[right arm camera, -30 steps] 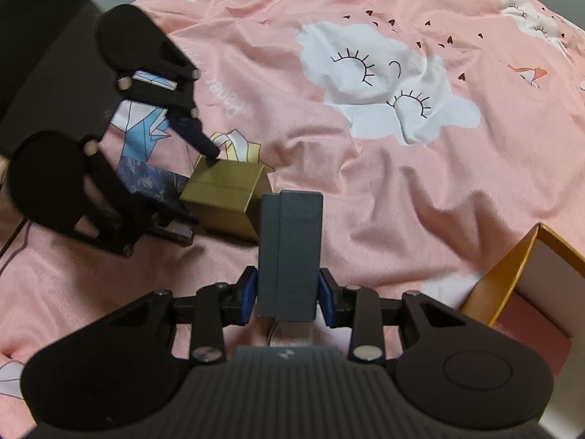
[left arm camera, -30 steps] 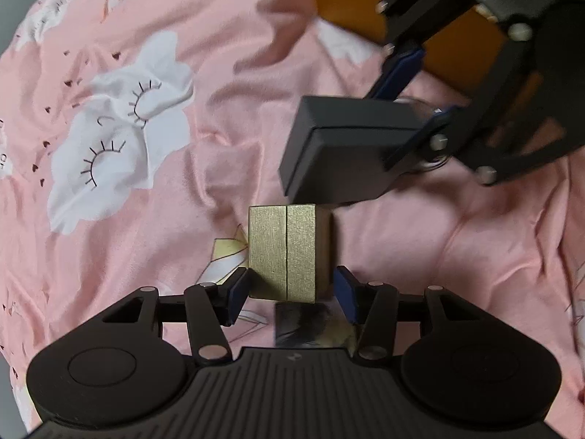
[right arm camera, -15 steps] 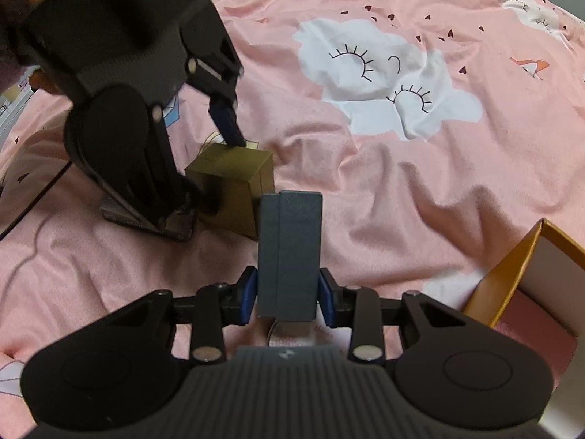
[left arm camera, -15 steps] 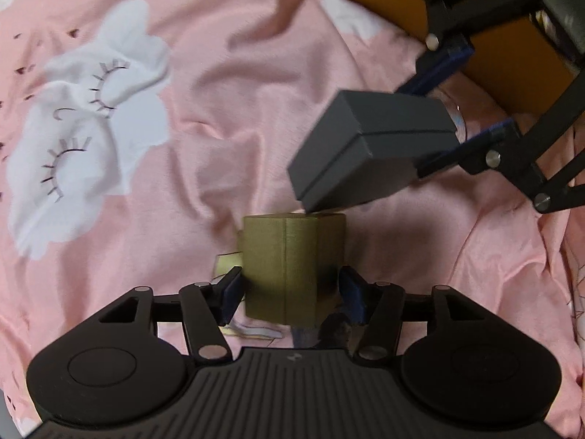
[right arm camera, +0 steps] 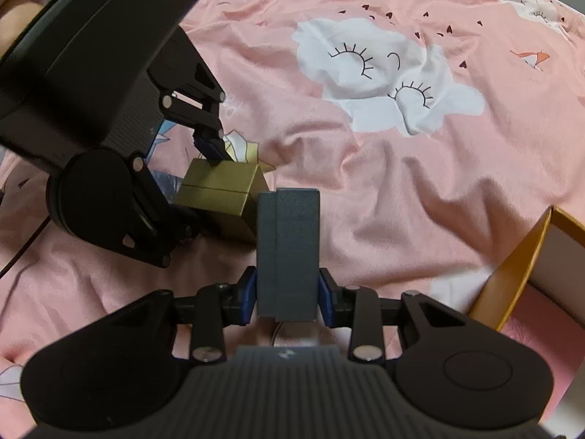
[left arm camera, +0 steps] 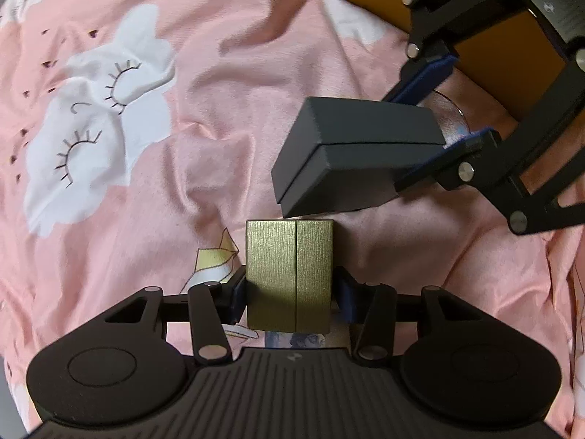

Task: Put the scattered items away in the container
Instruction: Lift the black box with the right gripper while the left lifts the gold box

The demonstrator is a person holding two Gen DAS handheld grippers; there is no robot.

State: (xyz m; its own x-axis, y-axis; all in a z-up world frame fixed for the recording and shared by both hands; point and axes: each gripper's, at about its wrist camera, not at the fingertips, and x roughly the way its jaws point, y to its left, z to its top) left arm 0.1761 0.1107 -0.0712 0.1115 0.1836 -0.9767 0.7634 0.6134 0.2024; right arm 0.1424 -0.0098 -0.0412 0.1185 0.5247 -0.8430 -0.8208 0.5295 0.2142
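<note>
Two tools, each pinching a box. Left tool (left arm camera: pixel 290 294) grips gold box (left arm camera: pixel 289 274) between blue pads (left arm camera: pixel 237 298), seam running front to back. Right tool (right arm camera: pixel 287 291) clamps grey box (right arm camera: pixel 287 252) upright on its end. In left view grey box (left arm camera: pixel 351 157) hangs just above and beyond gold box, tilted. In right view gold box (right arm camera: pixel 223 190) sits left of grey box, near it. Pink sheet (right arm camera: pixel 384 183) with white cloud print (right arm camera: pixel 384 84) below both. Orange container (right arm camera: pixel 512 267) at right edge, open, pink inside, well apart from gold box.
</note>
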